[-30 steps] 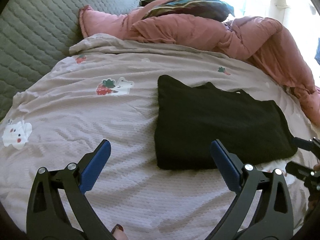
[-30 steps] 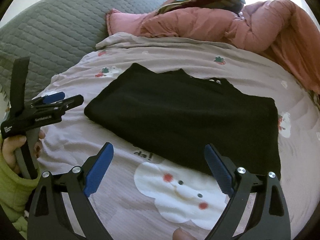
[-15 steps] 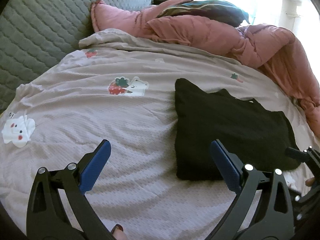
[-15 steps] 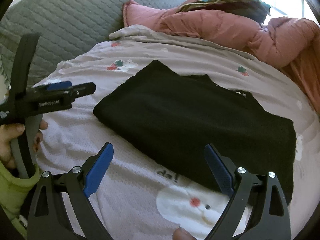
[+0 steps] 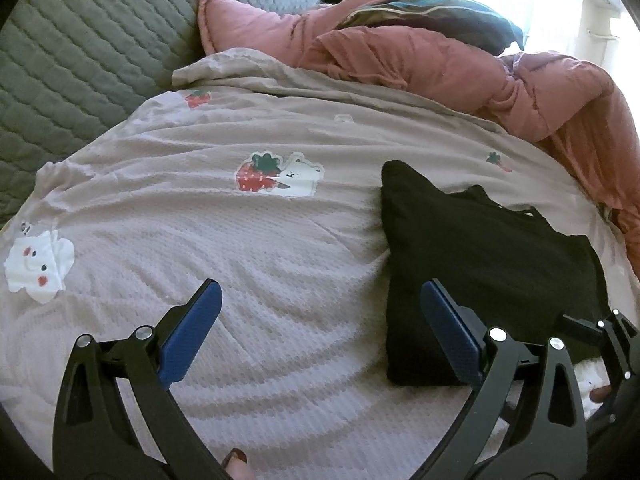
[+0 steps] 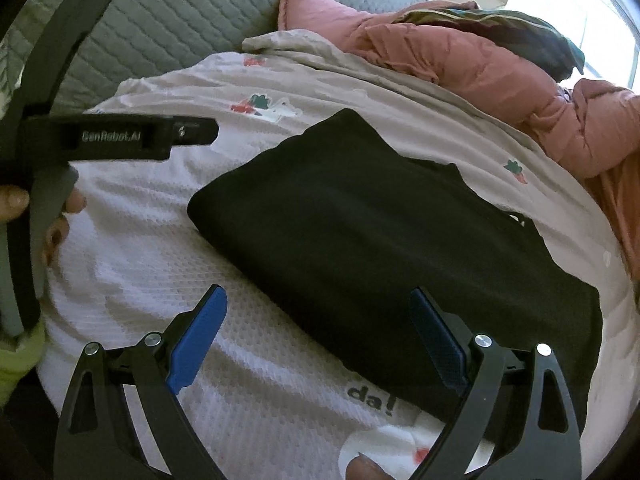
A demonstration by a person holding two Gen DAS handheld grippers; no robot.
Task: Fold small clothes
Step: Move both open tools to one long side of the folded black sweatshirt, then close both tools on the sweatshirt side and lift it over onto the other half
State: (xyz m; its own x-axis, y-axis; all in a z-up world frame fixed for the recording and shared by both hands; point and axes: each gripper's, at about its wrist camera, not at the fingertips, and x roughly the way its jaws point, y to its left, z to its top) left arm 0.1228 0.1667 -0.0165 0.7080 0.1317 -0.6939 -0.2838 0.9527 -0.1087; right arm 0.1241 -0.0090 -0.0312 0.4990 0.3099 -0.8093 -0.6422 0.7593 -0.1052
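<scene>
A black garment (image 5: 480, 264) (image 6: 392, 248) lies folded into a flat rectangle on the pale printed bedspread (image 5: 240, 260) (image 6: 248, 360). My left gripper (image 5: 320, 304) hovers open over the bedspread, its right finger level with the garment's near left corner. Just off the garment's near edge, my right gripper (image 6: 318, 312) is open too, with nothing between the blue pads (image 6: 196, 340). The left gripper (image 6: 120, 136) also shows at the far left of the right wrist view, held in a hand with a green sleeve. Part of the right gripper (image 5: 600, 332) peeks in at the left wrist view's right edge.
A crumpled pink quilt (image 5: 440, 60) (image 6: 480, 60) and a dark striped cushion (image 5: 440, 20) are heaped along the far side of the bed. A grey quilted headboard (image 5: 80, 40) (image 6: 160, 20) rises at the left. Bright window light comes from the upper right.
Both grippers have drifted left and closer to the bed, so the garment sits further right in the left wrist view and larger in the right wrist view. The garment has not moved.
</scene>
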